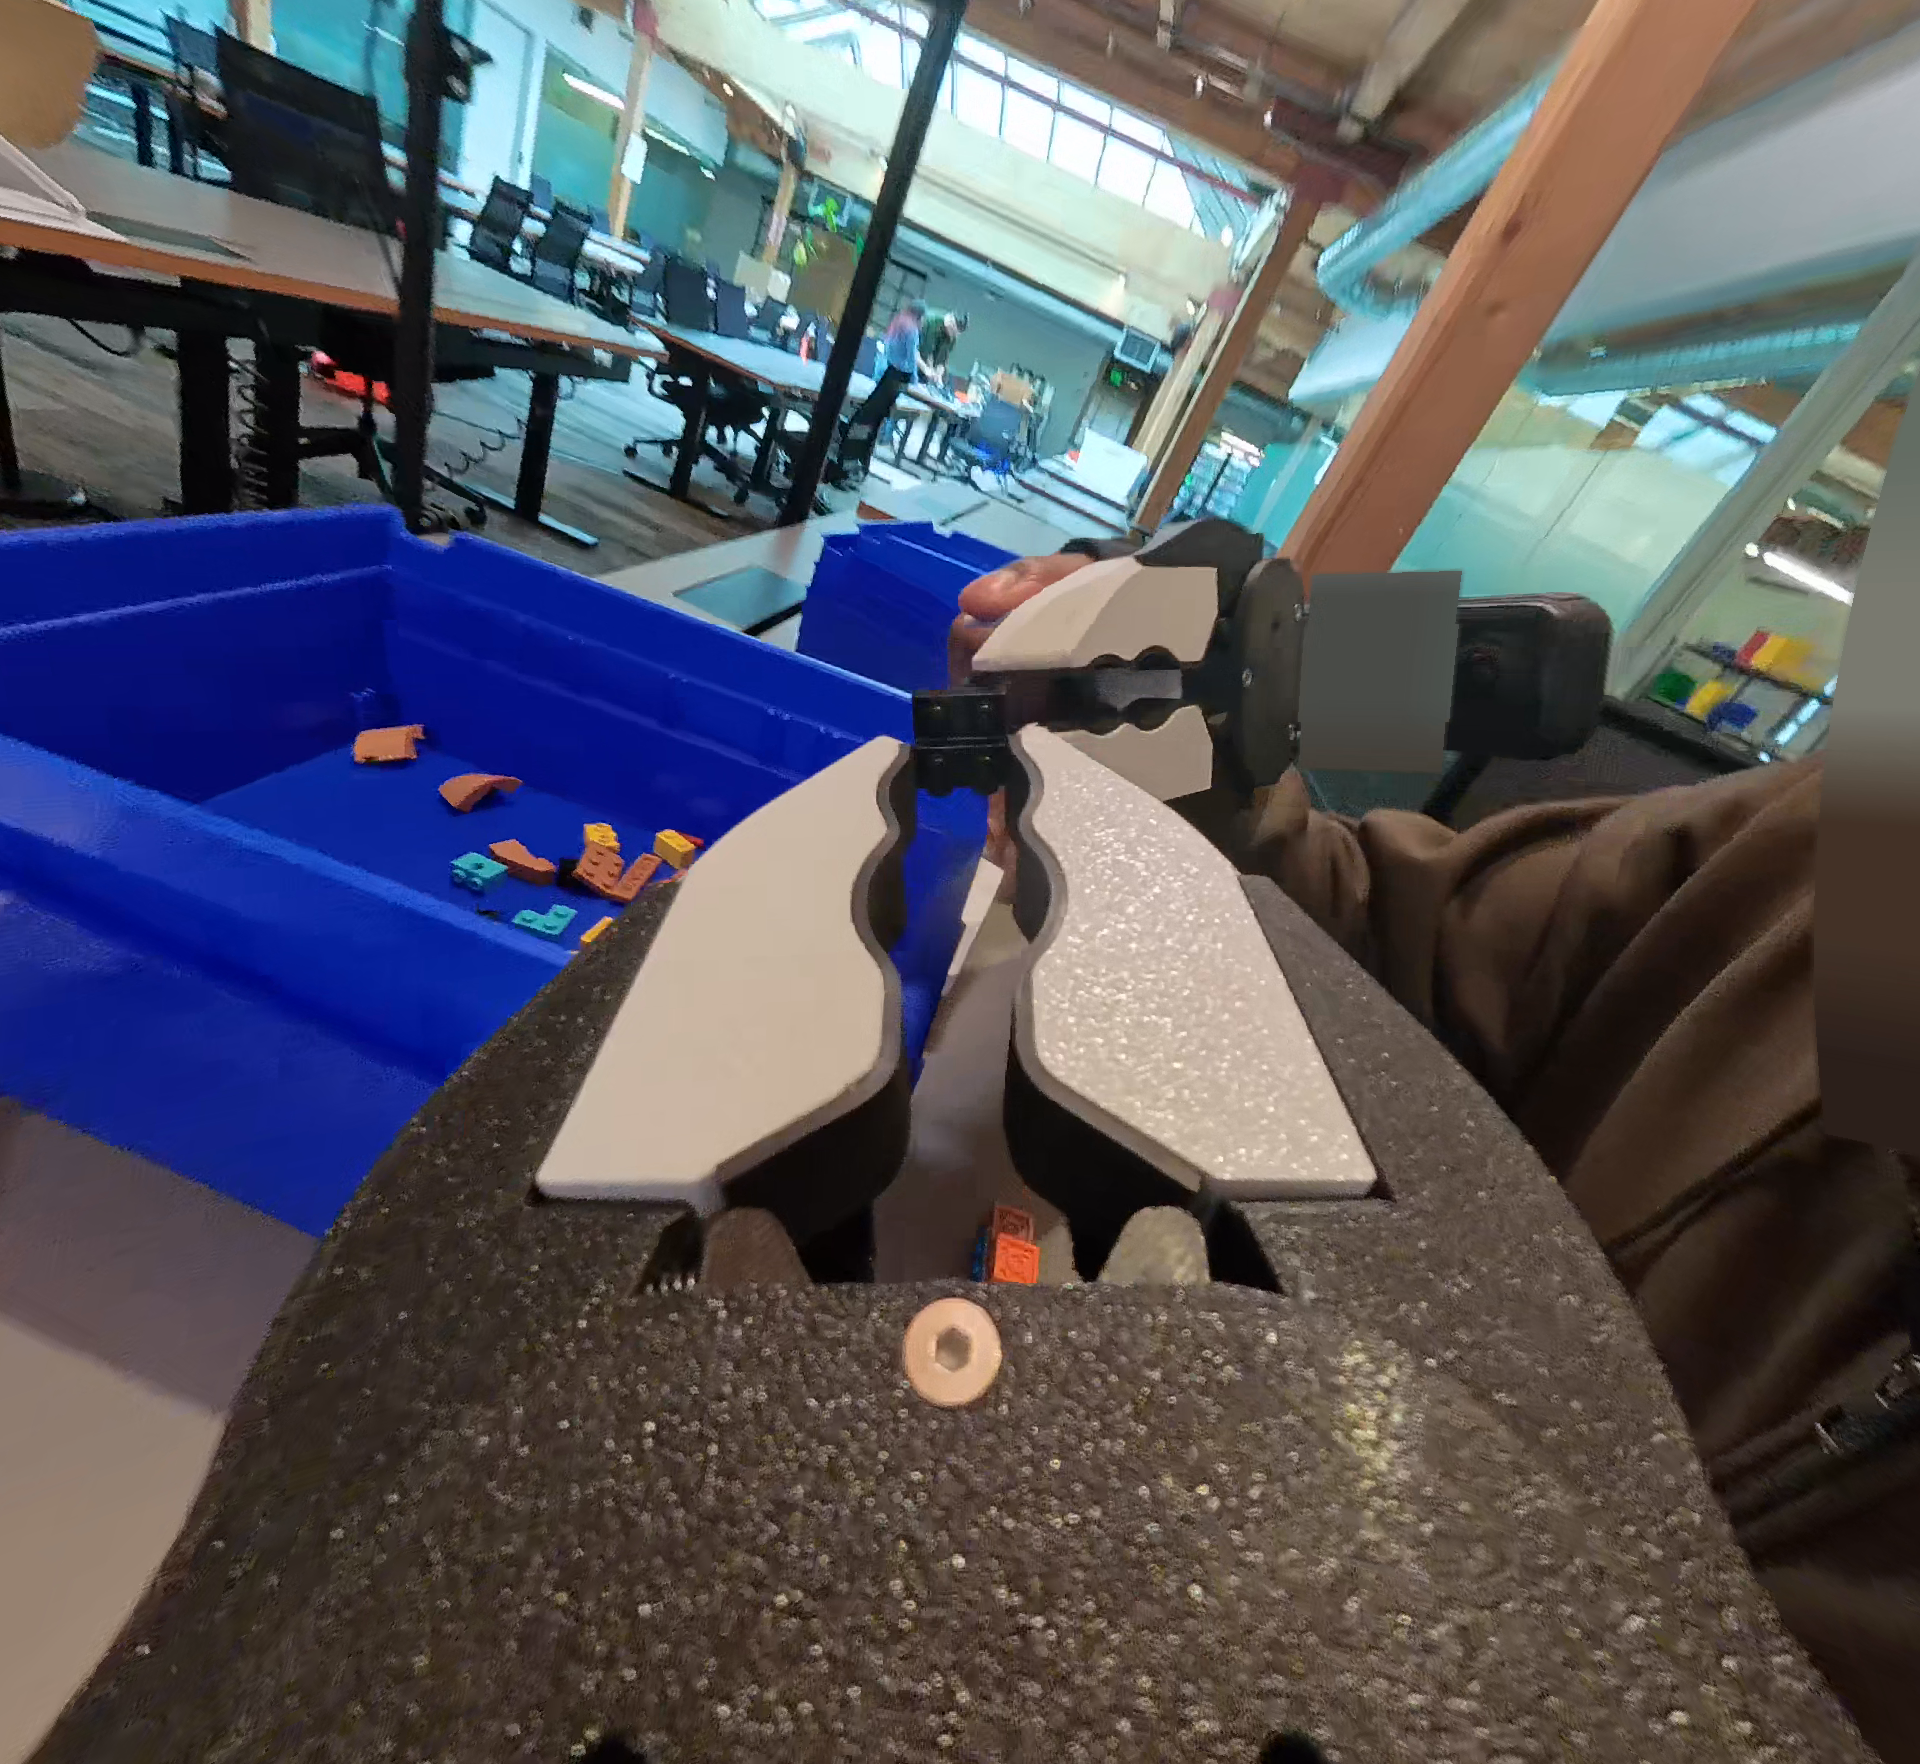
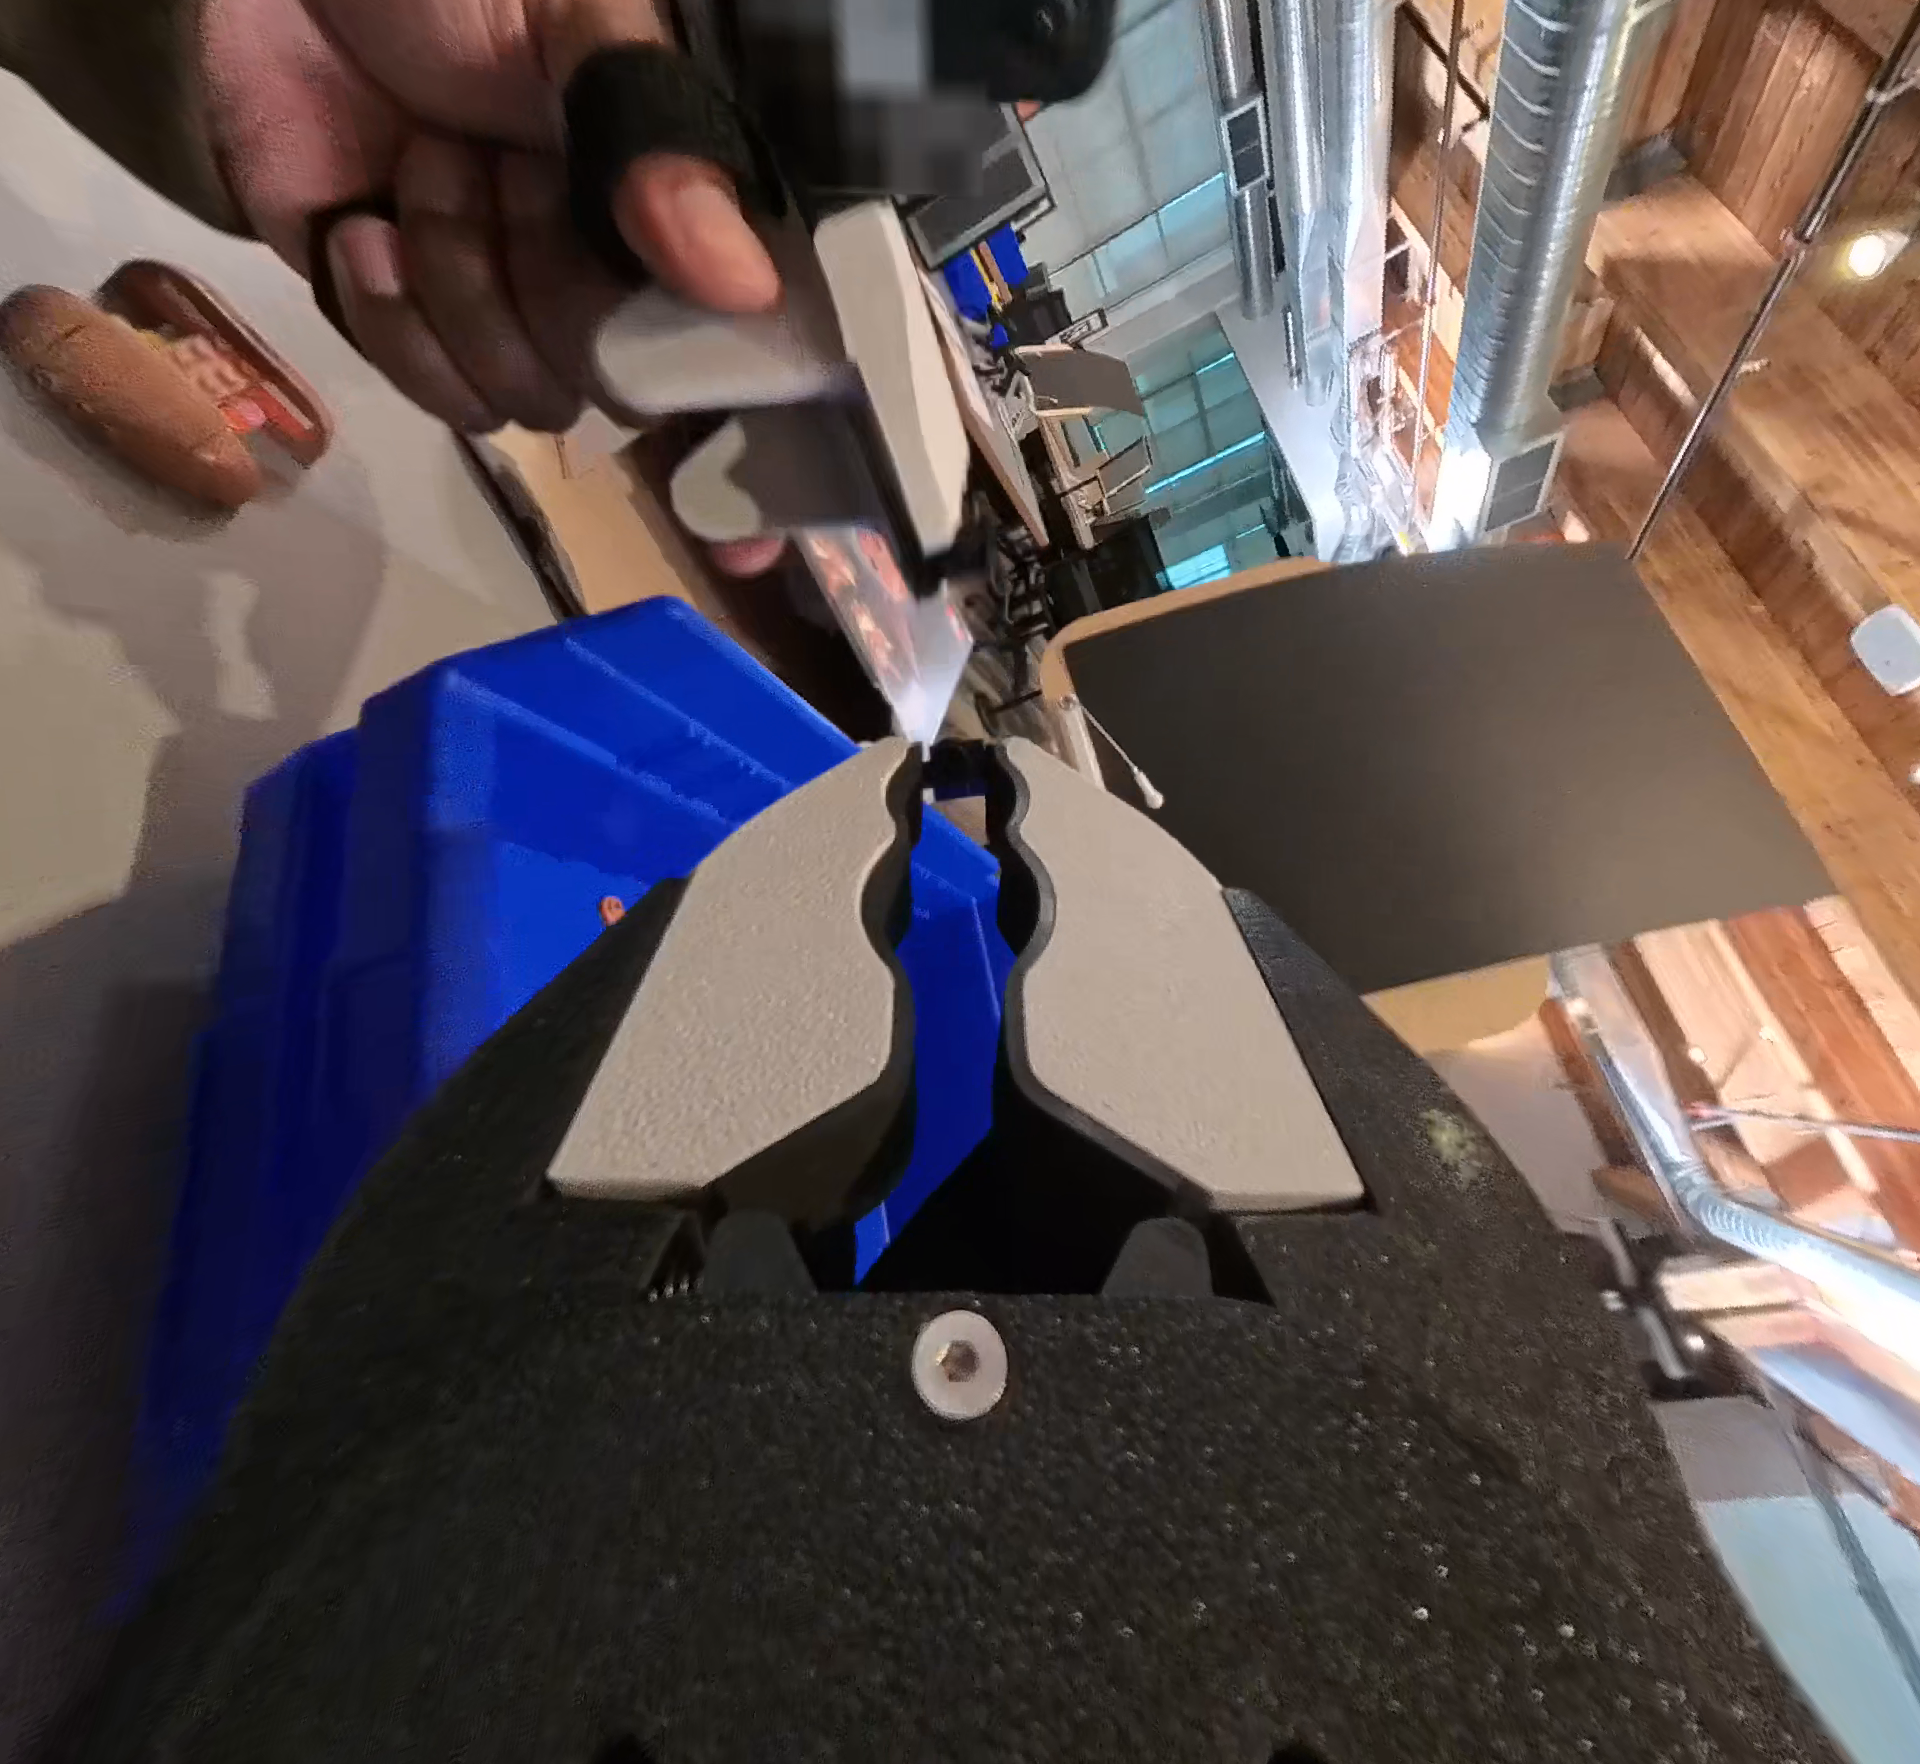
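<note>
While both grippers pinch it, small black studded brick (image 1: 958, 742), above blue bin (image 1: 312, 634)

Left tongs (image 1: 958, 758) and right tongs (image 2: 961, 764) both pinched nearly closed, tips meeting.

- Your left gripper (image 1: 958, 764) is closed on the lower black brick (image 1: 958, 772), held above the near wall of the blue bin (image 1: 260, 893).
- Your right gripper (image 1: 992, 688) comes in from the right and is closed on the upper black brick (image 1: 957, 715); the two bricks touch, one stacked on the other.
- In the right wrist view, your right gripper (image 2: 961, 764) pinches a small black piece (image 2: 958, 767) at its tips; the detail is too small to make out.
- Loose orange, brown and teal bricks (image 1: 551, 857) lie on the bin floor.
</note>
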